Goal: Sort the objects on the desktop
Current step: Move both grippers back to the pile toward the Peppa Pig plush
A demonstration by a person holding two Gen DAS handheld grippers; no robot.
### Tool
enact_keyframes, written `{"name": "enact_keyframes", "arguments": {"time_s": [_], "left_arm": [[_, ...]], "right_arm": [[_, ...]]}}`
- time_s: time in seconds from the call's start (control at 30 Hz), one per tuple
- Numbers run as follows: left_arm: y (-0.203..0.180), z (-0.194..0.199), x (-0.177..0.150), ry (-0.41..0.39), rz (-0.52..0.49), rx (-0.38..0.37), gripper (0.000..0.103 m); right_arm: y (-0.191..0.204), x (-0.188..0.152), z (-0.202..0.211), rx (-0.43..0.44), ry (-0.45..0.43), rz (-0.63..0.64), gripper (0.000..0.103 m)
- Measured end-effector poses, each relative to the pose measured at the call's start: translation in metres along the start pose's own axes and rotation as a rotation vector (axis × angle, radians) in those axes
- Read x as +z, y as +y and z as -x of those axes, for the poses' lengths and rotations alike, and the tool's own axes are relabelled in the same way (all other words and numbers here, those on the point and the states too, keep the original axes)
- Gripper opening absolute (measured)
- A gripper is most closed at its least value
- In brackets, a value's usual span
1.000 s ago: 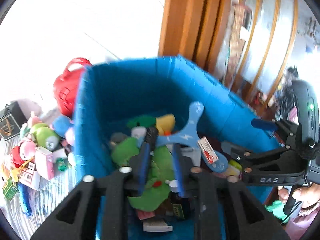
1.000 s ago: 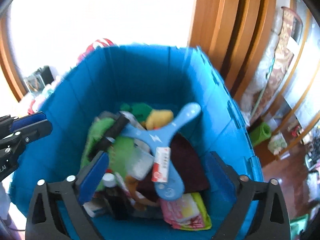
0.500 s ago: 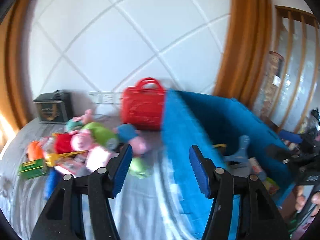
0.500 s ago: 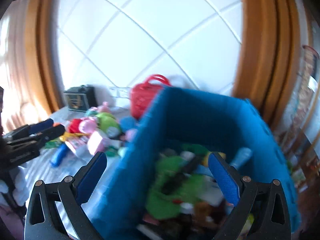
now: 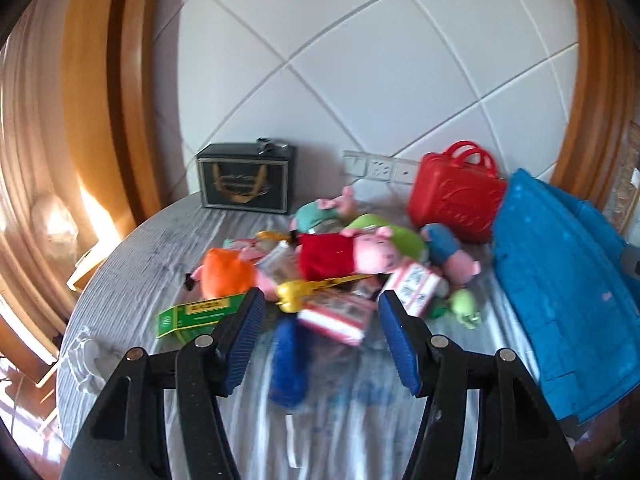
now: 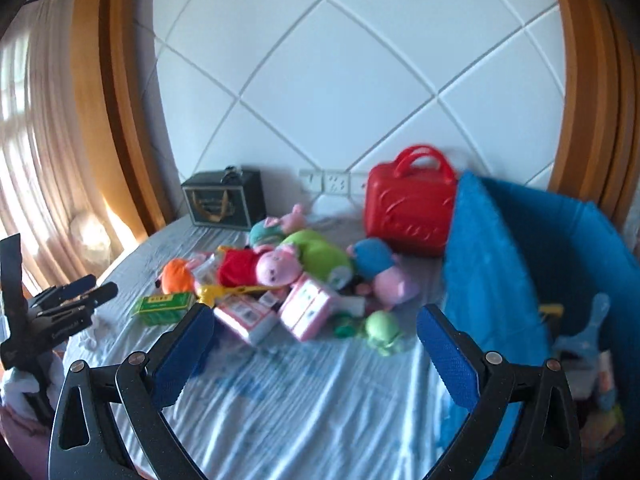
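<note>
- Two grippers are seen: the left gripper and the right gripper. The jaws of both stand apart and nothing is gripped between them; the left jaws have just been opening.
- One blue bin is placed at the right of the table. One light-blue paddle-shaped toy is seen in it; the rest of its contents is blurred.
- One red handbag is stood far, touching the bin's left wall.
- One dark box is set at the far wall; whether anything is in it cannot be told.
- One heap of things to sort lies in the middle: four pig plush toys can be counted, among them one in a red dress, one green box, two pink-and-white boxes and one small green toy.
</note>
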State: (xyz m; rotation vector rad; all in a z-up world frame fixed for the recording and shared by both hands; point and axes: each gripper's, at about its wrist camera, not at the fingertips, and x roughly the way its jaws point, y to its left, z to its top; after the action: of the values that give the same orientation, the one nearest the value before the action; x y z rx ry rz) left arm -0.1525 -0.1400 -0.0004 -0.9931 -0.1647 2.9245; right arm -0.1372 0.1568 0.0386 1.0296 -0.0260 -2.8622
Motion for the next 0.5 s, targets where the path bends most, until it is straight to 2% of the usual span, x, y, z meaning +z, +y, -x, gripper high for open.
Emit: {"name": "enact_keyframes", "arguments": {"time_s": [0.17, 0.5], "left_arm": [[0.049, -0.025, 0.001, 0.036, 0.033, 0.001, 0.058], [0.064, -0.098, 0.018, 0.13, 0.044, -0.021, 0.058]], "right_arm": [[0.017, -0.005, -0.049, -0.009, 0.11, -0.048, 0.103], [0.026, 0.011, -0.143, -0.034, 0.224, -0.065, 0.103]]}}
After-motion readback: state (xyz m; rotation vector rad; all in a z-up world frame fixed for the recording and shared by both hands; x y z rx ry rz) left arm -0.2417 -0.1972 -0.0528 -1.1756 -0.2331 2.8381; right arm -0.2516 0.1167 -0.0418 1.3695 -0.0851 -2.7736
